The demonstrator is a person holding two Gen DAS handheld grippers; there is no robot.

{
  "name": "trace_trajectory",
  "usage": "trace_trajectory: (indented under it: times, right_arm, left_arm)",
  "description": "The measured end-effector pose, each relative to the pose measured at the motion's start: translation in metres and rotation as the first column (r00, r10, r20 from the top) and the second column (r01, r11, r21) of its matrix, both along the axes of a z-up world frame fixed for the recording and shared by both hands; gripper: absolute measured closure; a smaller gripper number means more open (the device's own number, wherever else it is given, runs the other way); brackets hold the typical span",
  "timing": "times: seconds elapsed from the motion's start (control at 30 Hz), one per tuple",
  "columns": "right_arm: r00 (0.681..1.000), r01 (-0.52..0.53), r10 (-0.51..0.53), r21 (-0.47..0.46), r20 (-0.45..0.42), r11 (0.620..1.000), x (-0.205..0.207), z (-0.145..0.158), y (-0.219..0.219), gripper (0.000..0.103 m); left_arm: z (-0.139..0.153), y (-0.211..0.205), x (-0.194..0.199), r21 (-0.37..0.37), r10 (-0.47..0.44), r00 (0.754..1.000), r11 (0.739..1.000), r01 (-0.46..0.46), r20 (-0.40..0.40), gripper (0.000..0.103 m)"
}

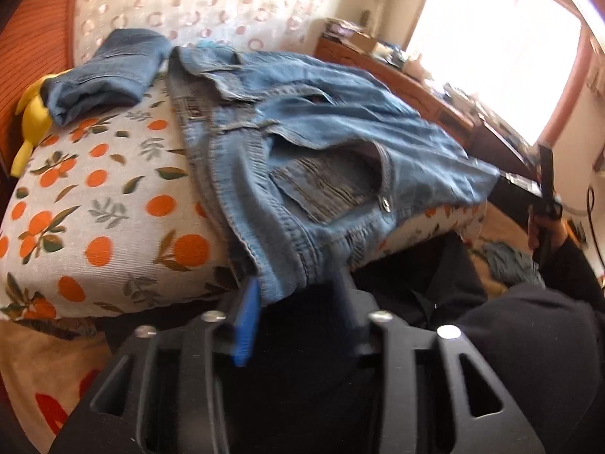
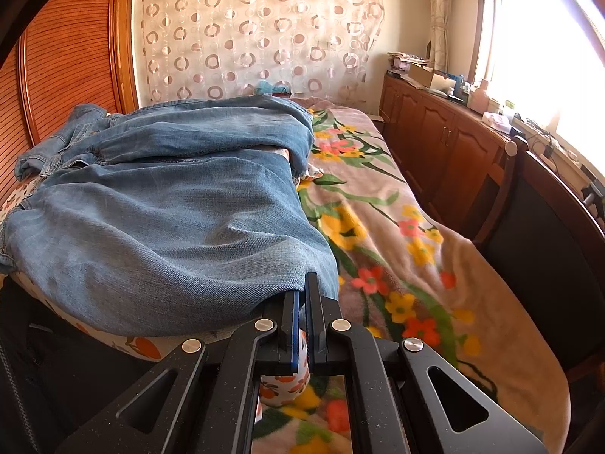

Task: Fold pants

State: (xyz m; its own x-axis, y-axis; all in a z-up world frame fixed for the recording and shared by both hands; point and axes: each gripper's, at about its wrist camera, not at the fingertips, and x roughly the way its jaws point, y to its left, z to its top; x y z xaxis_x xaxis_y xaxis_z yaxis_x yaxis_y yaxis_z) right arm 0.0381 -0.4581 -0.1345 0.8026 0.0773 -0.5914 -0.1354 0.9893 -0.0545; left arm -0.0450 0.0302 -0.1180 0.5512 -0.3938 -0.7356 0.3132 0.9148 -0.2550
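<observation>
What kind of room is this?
Likely a home bedroom: jeans spread on a bed with a floral blanket, a patterned curtain behind it, wooden cabinets under a window.

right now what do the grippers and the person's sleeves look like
Both grippers are matte black plastic linkages with triangular cut-outs and round silver pivot pins. The left gripper and the right gripper each carry flat fingers with a blue pad on the inner face. The person wears a black sleeve. No cables show on them.

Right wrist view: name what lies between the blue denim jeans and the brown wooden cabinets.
A beige flowered fleece blanket separates jeans from cabinets, per the right wrist view.
</observation>
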Motion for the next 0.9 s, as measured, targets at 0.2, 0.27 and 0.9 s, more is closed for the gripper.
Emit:
trace_trajectory:
  times: [0.2,0.27,0.9]
  right_arm:
    - [1.0,-0.016,0.016,0.022,0.009,1.0,-0.004,0.012,-0.006,0.101]
    - [0.999,-0.028,0.027,0.008,0.023,1.0,-0.009,0.021,-0.008,0.101]
    - [0.965,-0.119,0.136,-0.089,0.223,0.989,-0.079,0.13,-0.016,0.101]
  left_arm:
    - [0.014,0.007,0.001,-0.007,0.035,0.999,0.999,-0.035,0.005,0.099]
    - [0.03,0.008,-0.005,0.014,0.029,0.998,0.999,-0.03,0.052,0.099]
    - [0.168,0.031,-0.047,-0.028,0.093,0.936,0.996,-0.089,0.341,0.1]
